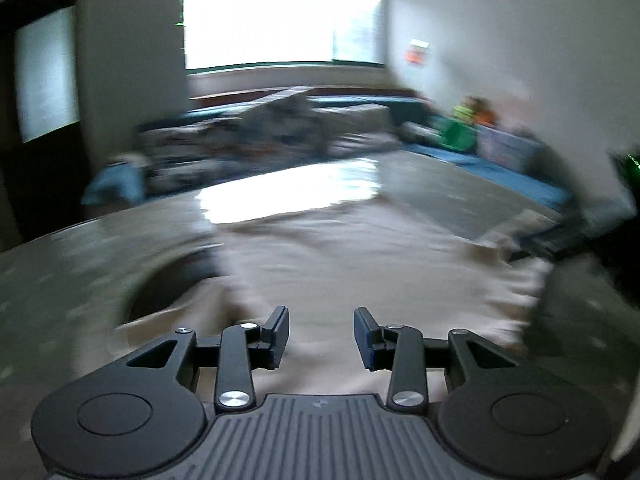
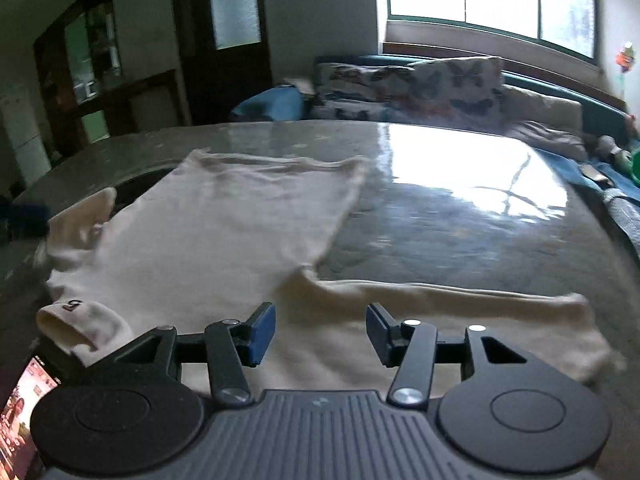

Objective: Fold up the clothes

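A cream shirt [image 2: 208,240] lies flat on the glossy table [image 2: 460,216] — one sleeve [image 2: 460,304] stretched right along the near edge. Both the left gripper [image 1: 321,336] and the right gripper [image 2: 320,332] hover above it, fingers apart, holding nothing.

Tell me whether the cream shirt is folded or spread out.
Spread: the cream shirt lies flat on the table, one sleeve stretched sideways.
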{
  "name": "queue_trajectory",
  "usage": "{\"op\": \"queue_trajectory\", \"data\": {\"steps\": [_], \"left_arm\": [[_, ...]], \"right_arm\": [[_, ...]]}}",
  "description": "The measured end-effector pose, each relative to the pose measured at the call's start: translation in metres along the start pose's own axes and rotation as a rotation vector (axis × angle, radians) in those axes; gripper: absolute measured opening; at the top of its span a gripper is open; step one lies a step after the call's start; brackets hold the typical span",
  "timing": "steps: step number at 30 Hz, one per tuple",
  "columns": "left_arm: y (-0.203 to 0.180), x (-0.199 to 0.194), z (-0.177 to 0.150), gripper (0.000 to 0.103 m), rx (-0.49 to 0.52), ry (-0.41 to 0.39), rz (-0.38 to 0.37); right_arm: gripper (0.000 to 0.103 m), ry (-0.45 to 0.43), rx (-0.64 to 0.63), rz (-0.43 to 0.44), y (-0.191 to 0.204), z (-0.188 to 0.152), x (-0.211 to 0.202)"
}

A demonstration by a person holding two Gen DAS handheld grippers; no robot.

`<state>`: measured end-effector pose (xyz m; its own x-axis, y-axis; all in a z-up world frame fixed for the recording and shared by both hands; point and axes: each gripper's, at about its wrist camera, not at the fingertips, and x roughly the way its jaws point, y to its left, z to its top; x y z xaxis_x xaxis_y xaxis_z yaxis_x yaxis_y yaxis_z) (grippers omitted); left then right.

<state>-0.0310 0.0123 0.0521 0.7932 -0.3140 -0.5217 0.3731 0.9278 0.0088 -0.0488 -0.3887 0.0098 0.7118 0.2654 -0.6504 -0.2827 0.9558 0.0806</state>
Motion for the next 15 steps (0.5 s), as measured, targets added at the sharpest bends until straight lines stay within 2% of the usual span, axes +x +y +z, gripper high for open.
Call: {"op": "queue_trajectory", "data": {"steps": [4,6,10,15], "left_arm": [[0.053,-0.007,-0.008,0.039,-0.104,0.009,0.174],[0.071,-0.002,-0.013,0.039,-0.138,0.032,0.219],[0.089,0.013,-0.021,0.039,-0.173,0.069,0.234],[0.097,0.026,-0.025,0.037,-0.195,0.080,0.204]], "right_arm": [[0.051,0.018,-0.002,0.005,0.010,0.000,0.009],[0.052,0.024,0.005,0.002,0.013,-0.001,0.011],[0.056,0.030,0.005,-0.009,0.016,-0.001,0.014],[0.058,0.035,0.008,-0.023,0.020,-0.002,0.016]]}}
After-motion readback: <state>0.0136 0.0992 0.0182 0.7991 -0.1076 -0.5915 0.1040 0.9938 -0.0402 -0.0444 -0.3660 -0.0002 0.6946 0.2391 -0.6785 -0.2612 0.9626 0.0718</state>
